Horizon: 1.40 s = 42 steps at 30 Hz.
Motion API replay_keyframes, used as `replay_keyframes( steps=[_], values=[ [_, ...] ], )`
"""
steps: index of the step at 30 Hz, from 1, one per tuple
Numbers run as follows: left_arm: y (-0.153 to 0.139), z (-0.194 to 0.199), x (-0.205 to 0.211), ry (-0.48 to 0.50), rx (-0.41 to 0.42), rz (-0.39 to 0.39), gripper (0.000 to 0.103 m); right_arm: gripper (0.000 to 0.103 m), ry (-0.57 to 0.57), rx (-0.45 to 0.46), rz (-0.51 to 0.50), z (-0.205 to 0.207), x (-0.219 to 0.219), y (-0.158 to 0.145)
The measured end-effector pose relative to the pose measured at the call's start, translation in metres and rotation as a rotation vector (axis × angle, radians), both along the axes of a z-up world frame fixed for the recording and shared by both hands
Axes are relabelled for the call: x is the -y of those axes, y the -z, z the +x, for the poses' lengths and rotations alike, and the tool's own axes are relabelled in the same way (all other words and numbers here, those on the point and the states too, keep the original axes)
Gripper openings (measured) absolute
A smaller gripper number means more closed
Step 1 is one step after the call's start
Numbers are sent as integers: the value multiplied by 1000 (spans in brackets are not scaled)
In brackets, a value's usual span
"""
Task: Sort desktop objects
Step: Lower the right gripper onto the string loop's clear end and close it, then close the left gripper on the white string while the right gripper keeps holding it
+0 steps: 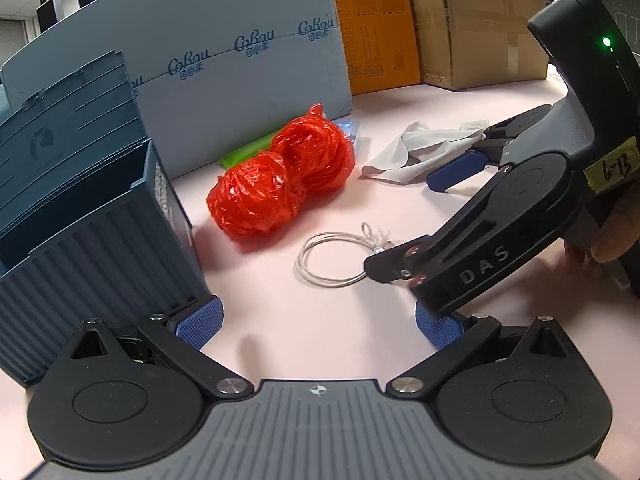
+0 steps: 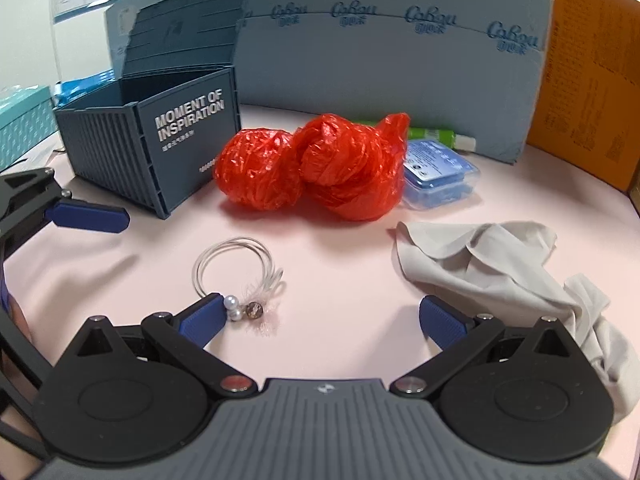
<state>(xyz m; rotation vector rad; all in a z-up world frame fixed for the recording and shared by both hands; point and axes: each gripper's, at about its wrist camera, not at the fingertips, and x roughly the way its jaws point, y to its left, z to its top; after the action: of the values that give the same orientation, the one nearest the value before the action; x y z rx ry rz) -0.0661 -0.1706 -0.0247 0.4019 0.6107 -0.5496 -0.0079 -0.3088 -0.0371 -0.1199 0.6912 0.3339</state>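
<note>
White coiled cord (image 2: 234, 266), pearl beads, frayed tuft, flat on table (image 2: 340, 340).

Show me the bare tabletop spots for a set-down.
Bare pink table lies between the white cord loop and grey cloth, in front of the red bags. Crowded along the back: container box, blue case, green tube.

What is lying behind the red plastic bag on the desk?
Behind the red plastic bag lie a green tube and a clear box of blue items, in front of a grey-blue board. The bag covers part of both, so their left ends cannot be seen.
</note>
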Motion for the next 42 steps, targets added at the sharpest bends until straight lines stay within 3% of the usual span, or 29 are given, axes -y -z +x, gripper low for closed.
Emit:
replay_keyframes(
  steps=[8,13,14,15,18,21,27,29,34,35,37,38,39,42],
  values=[
    [-2,-4,-3,18,10,5,103,103,-2,-32,-31,0,-4,-3],
    [-1,-5,-5,62,31,33,103,102,-129,2,-50,-6,-10,-10],
    [-1,-5,-5,71,33,35,103,100,-140,2,-57,-6,-10,-9],
    [-2,-3,-6,80,32,35,103,90,-156,1,-61,-5,-10,-9],
    [-3,1,-9,103,37,45,103,73,-201,-13,-16,-2,-10,-9],
    [-4,7,-14,120,33,45,103,63,-253,-6,-15,0,-12,-10],
    [-5,19,-17,119,22,19,103,19,-317,-75,31,19,-1,-17],
    [-5,20,-17,124,18,3,103,14,-345,-85,23,19,3,-20],
    [-8,19,-10,236,0,-51,103,14,-432,-107,46,10,11,-20],
    [-7,18,-6,260,10,-48,102,14,-440,-105,51,9,12,-20],
    [-5,16,2,311,16,-38,90,15,-462,-96,51,8,14,-19],
    [-3,19,6,342,-12,-30,72,15,-484,-93,45,7,14,-19],
    [-2,23,7,354,-42,-43,65,15,-501,-95,43,8,16,-20],
    [-2,38,7,321,-106,-74,57,15,-539,-106,40,11,20,-21]
  ],
)
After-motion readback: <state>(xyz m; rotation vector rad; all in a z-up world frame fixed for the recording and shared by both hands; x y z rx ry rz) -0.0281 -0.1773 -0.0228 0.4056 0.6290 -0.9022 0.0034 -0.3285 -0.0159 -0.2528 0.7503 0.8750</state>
